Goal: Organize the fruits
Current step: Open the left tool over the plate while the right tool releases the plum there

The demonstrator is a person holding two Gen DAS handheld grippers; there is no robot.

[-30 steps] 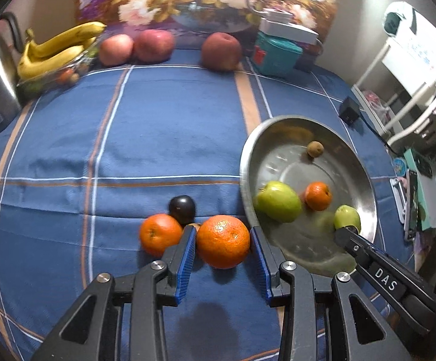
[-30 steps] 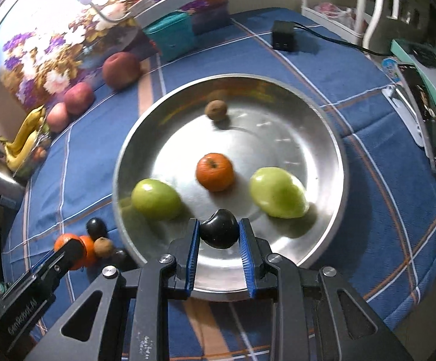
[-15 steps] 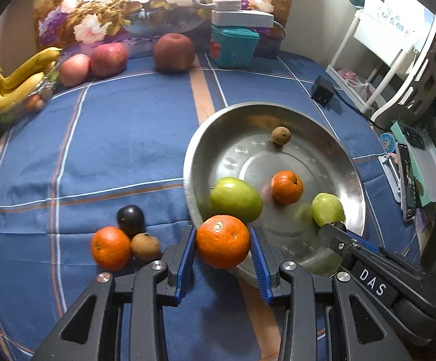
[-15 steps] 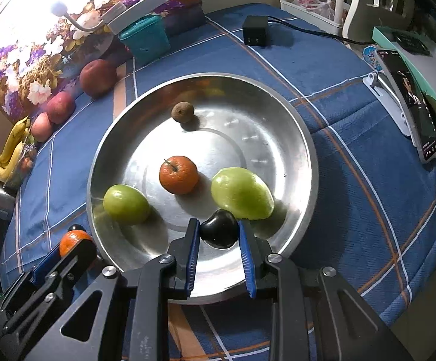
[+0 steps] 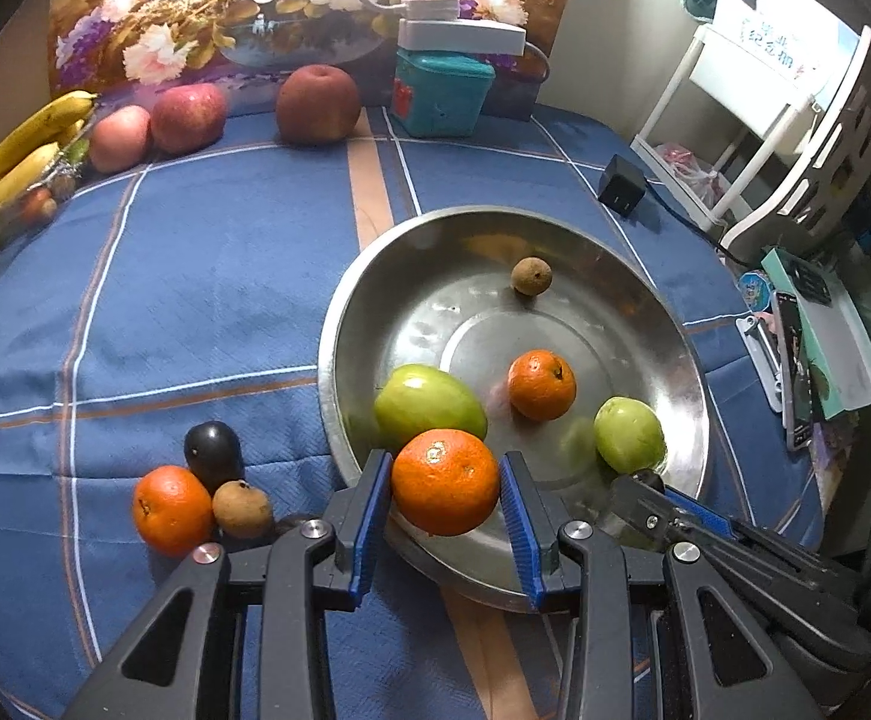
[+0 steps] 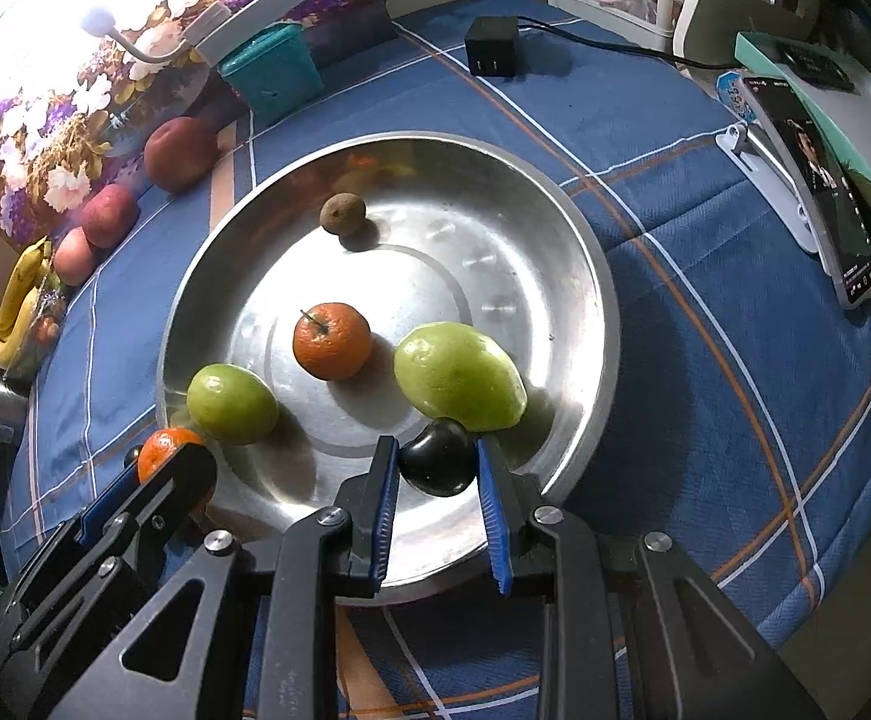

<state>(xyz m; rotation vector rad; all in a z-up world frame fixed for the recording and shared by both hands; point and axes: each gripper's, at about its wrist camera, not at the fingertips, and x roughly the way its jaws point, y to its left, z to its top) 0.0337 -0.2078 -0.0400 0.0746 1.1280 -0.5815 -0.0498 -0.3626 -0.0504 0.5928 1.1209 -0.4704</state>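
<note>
Left hand-held gripper [image 5: 444, 501]: closed on a round orange tangerine [image 5: 444, 480], held above the near rim of the wide steel basin [image 5: 663, 324]. Right hand-held gripper [image 6: 438, 480]: a glossy dark plum [image 6: 438, 465] is between the blue pads; pads appear slightly parted from it, so a release is judged possible but cannot be confirmed. The plum sits low over the basin's near slope, touching the large green mango-shaped fruit [image 6: 459, 375].

Already in basin: small orange mandarin [image 6: 332, 341], round green fruit [image 6: 231, 402], small brown fruit [image 6: 342, 214]. On the blue checked desk [image 5: 195, 276], three fruits are noted beside the basin.

Step judged: depositing. Next move: tangerine to be carried inward past the rim, lowered, released gently to prevent rolling.
</note>
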